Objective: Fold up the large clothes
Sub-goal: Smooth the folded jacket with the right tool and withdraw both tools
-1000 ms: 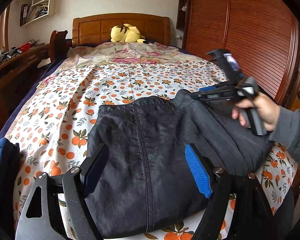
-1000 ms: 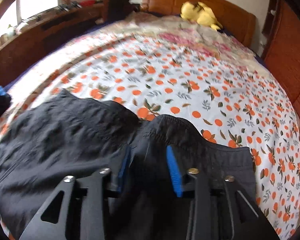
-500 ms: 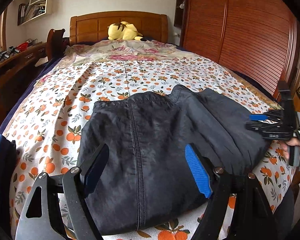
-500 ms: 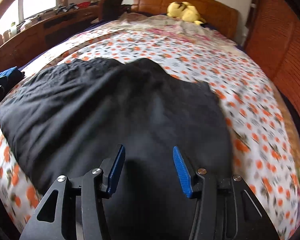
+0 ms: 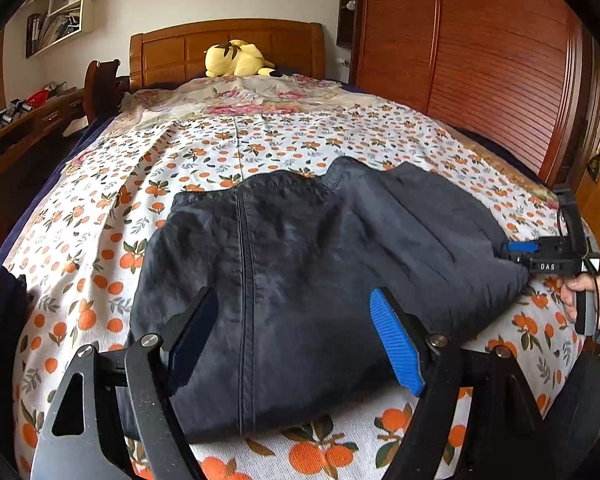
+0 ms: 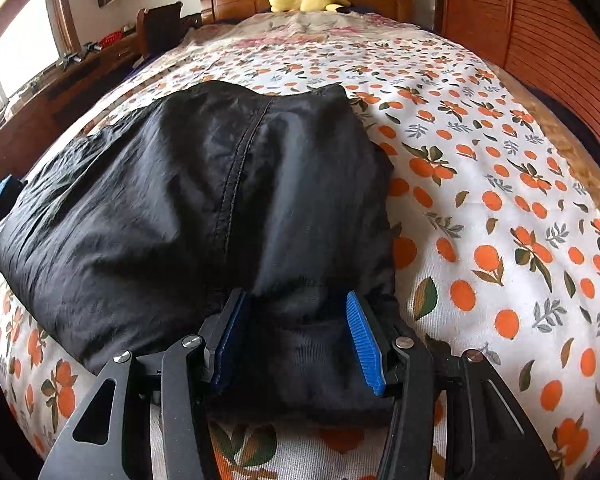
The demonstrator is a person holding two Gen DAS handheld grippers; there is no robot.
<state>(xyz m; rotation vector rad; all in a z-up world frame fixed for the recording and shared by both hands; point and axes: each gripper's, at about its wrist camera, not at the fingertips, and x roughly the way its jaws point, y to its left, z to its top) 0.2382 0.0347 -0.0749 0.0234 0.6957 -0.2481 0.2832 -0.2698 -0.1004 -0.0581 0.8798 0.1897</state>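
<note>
There is one dark garment (image 5: 300,264) on one bed (image 5: 228,152), and one yellow plush toy (image 5: 236,58). Two grippers are visible: the left gripper (image 5: 296,344) and the right gripper (image 6: 296,336).

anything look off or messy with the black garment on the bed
Mostly tidy. The black garment lies folded on the orange-print bedspread, but its far edge is uneven: one corner peaks up past the rest, so the layers do not line up squarely.

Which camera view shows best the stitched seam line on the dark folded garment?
The left wrist view: the stitched seam on the dark folded garment runs unbroken from far edge to near edge. The right wrist view shows only part of it, slightly blurred.
</note>
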